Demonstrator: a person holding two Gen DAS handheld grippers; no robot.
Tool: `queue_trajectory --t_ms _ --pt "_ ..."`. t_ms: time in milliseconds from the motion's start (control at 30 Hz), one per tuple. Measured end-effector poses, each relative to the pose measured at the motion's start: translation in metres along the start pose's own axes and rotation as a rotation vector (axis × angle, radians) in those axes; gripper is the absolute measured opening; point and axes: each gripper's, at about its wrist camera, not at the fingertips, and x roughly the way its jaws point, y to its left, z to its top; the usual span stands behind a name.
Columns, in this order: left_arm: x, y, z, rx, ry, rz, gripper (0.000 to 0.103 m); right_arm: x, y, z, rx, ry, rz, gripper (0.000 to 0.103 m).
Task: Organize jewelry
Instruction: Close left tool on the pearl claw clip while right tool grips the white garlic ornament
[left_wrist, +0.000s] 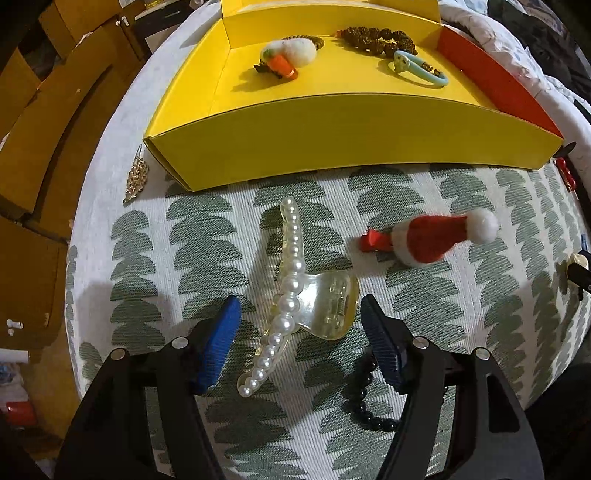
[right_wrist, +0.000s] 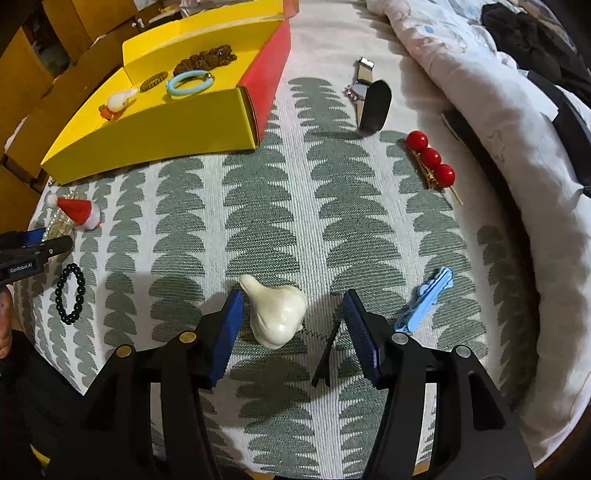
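Observation:
A clear hair claw lined with pearls lies on the patterned cloth between the blue pads of my left gripper. The jaws stand open on either side of it without pressing it. In the right wrist view a glossy white garlic-shaped clip sits between the pads of my right gripper, close to the left pad; this gripper is open too. The open yellow box holds a white-and-orange fuzzy clip, a brown bead bracelet and a light-blue hair tie.
A Santa-hat clip, a black bead bracelet and a gold chain piece lie nearby. Right view: a thin black clip, a blue clip, a red-ball hairpin, a black-and-silver piece, bedding.

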Motion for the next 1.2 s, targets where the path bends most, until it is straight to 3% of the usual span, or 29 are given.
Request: queue_trajectory --t_ms 200,400,533,600,867,1200 --pt "0.004 -0.001 0.003 -0.007 0.007 0.001 0.067 0.006 0.002 0.000 -0.013 0.002 -0.021 0.058" --pt "0.005 0.006 -0.001 -0.023 0.016 -0.008 0.066 0.007 -0.002 0.002 -0.005 -0.005 -0.048 0.043" --pt "0.005 0.012 -0.001 -0.035 0.013 -0.013 0.059 0.006 -0.005 0.002 0.003 -0.008 -0.060 0.032" --pt "0.005 0.013 -0.001 -0.035 0.009 -0.017 0.050 0.005 -0.007 0.001 0.013 -0.012 -0.047 0.032" --pt "-0.002 0.021 -0.003 -0.065 0.003 -0.049 0.041 -0.003 -0.009 0.002 0.039 -0.030 -0.010 0.032" --pt "-0.028 0.038 -0.006 -0.124 -0.053 -0.080 0.040 -0.033 -0.003 0.011 0.033 -0.096 0.029 0.031"
